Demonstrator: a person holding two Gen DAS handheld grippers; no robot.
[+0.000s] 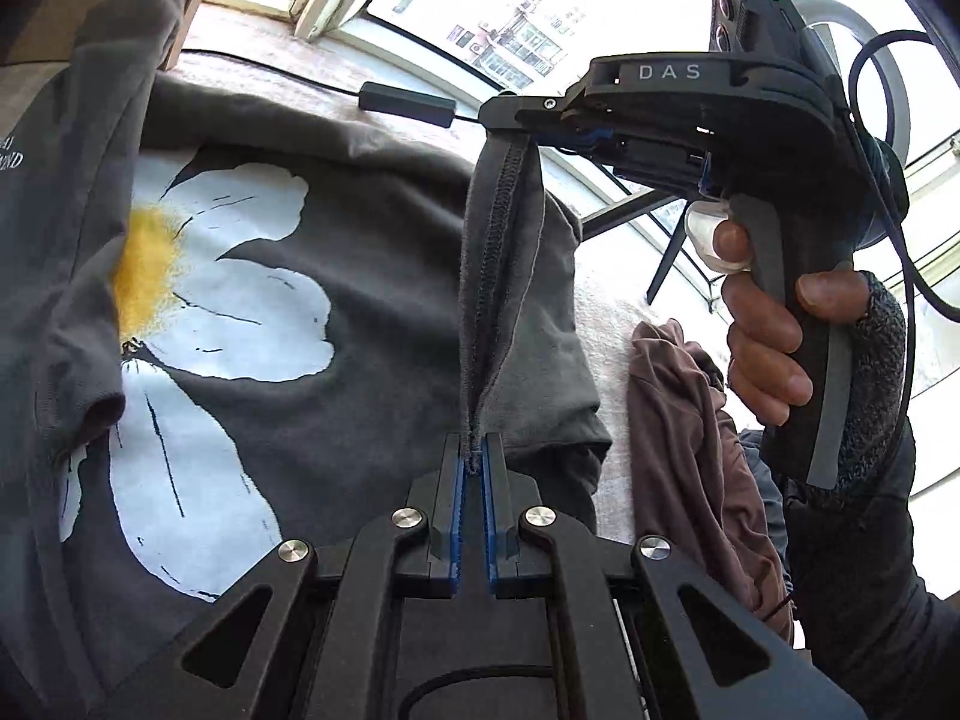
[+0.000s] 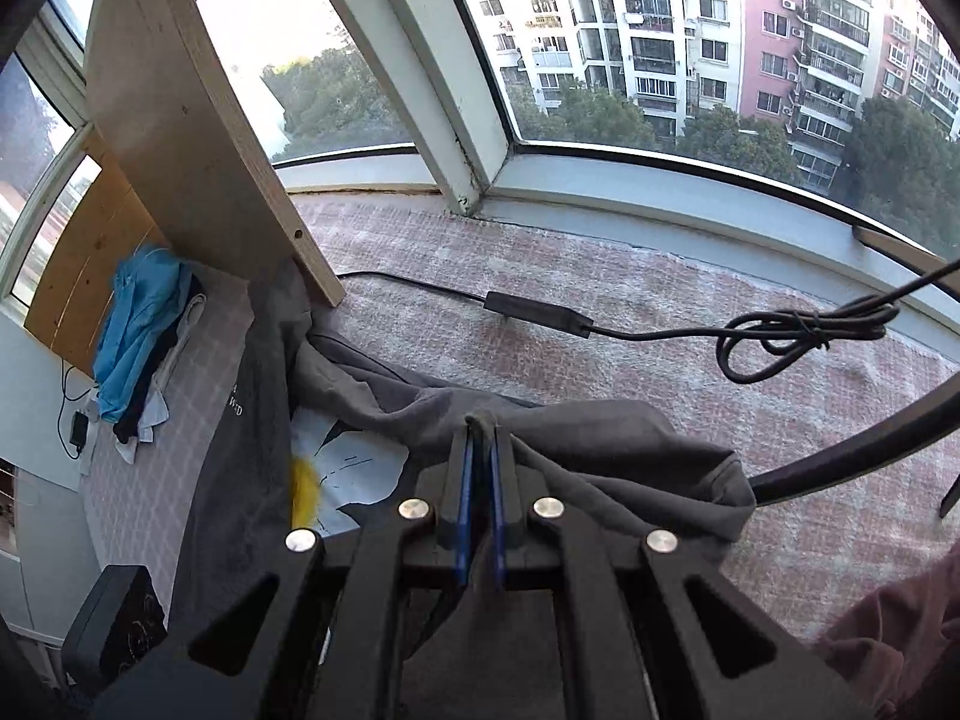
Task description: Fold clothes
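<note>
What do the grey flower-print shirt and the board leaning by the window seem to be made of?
Grey flower-print shirt: soft matte knit, probably cotton jersey; it drapes, and its hem shows overlock stitching. Board: pale unfinished wood, possibly plywood, with faint grain and a bare edge.

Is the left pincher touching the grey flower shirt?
Touching. In the left wrist view the left gripper is shut, its blue pads pinching a hemmed edge of the grey shirt.

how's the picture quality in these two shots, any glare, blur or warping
Left wrist view: window blown out white, grey T-shirt sharp, its left edge softly blurred. Right wrist view: better exposed, buildings outside clear, window frame bowed by fisheye, black corners vignetted; T-shirt sits in shade.
</note>
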